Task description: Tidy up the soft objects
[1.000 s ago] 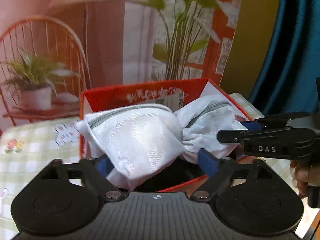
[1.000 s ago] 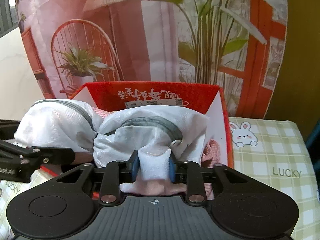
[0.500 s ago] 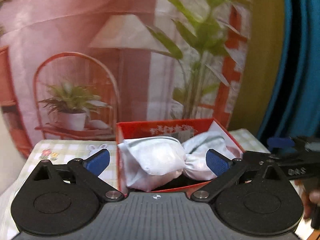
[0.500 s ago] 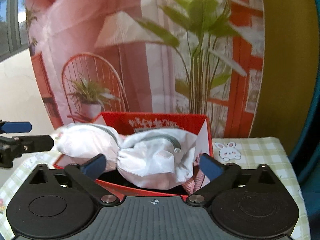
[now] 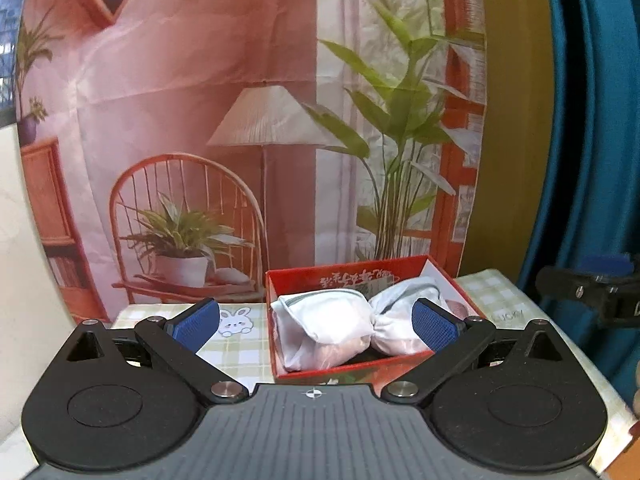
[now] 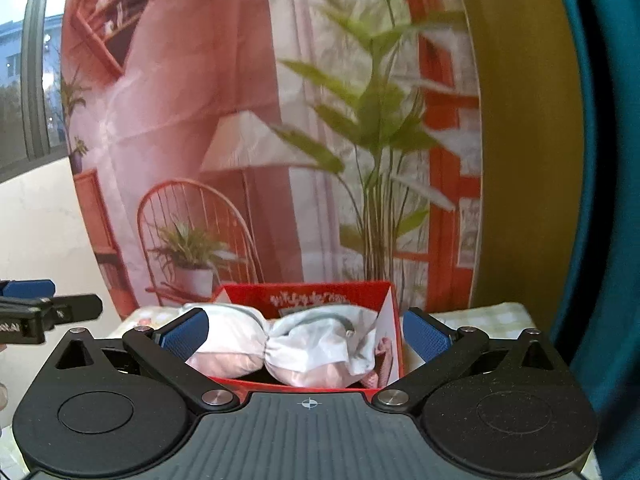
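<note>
Resting in red box (image 5: pixel 282 364): white mesh bag (image 5: pixel 340 320) (pinched mid-length, pink contents).

Table with green checked bunny-print cloth (image 5: pixel 240 350), open red box (image 5: pixel 348 276) standing on it

One red box (image 5: pixel 352 372) near the far edge of the checked tablecloth (image 5: pixel 236 352), open at the top. One white mesh bag (image 5: pixel 328 320) inside it, cinched at the middle into two bulges, pink contents showing through. One further pink soft item (image 6: pixel 382 354) against the box's right wall, only partly visible. Two grippers: left gripper (image 5: pixel 316 322) and right gripper (image 6: pixel 306 330), each with two blue pads (image 5: pixel 434 324), four pads altogether, spread wide and apart from the bag. One rabbit print (image 5: pixel 236 322) on the cloth, left of the box. One printed backdrop (image 5: pixel 240 120) behind.
</note>
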The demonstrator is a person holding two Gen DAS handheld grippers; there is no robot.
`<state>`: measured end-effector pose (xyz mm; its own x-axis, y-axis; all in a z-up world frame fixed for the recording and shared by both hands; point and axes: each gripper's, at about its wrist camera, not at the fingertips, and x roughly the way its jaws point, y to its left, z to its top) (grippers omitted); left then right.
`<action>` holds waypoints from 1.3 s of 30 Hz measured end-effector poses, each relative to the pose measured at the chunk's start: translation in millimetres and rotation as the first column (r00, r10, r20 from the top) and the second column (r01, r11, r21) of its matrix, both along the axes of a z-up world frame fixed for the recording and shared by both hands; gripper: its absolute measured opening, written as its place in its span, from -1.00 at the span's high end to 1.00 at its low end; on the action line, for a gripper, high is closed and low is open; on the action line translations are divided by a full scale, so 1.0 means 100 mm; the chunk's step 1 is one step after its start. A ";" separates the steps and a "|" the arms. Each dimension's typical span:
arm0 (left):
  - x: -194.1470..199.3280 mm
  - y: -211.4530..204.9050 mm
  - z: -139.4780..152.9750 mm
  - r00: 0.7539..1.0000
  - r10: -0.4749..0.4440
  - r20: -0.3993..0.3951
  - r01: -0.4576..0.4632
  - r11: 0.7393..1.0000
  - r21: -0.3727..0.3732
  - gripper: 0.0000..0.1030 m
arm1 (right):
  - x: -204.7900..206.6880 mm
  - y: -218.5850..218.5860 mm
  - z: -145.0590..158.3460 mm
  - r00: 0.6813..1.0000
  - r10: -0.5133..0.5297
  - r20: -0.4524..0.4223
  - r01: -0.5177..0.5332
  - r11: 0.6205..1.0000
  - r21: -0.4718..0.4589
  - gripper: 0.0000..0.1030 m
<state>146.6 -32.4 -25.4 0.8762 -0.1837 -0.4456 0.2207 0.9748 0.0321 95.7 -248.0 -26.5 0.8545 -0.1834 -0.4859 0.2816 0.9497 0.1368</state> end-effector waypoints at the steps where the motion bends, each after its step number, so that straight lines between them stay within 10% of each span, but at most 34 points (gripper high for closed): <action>1: -0.07 0.00 0.03 1.000 0.004 0.007 -0.004 1.000 0.007 -1.00 | -0.06 0.03 0.05 1.000 -0.003 0.008 0.003 1.000 -0.009 -0.99; 16: -0.92 0.09 0.33 0.993 0.089 0.078 -0.090 0.996 0.003 -1.00 | -0.77 0.46 0.52 0.999 -0.023 0.031 0.024 0.999 -0.038 -0.99; 39: -1.03 0.12 0.26 0.990 0.124 0.069 -0.125 0.992 0.014 -1.00 | -0.96 0.54 0.43 0.997 -0.080 -0.009 0.079 0.996 -0.048 -0.99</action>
<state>44.0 -20.8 0.4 0.9201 -0.0637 -0.3865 0.0943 0.9937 0.0609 0.0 -194.0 16.5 0.8309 -0.2736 -0.4845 0.3576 0.9297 0.0882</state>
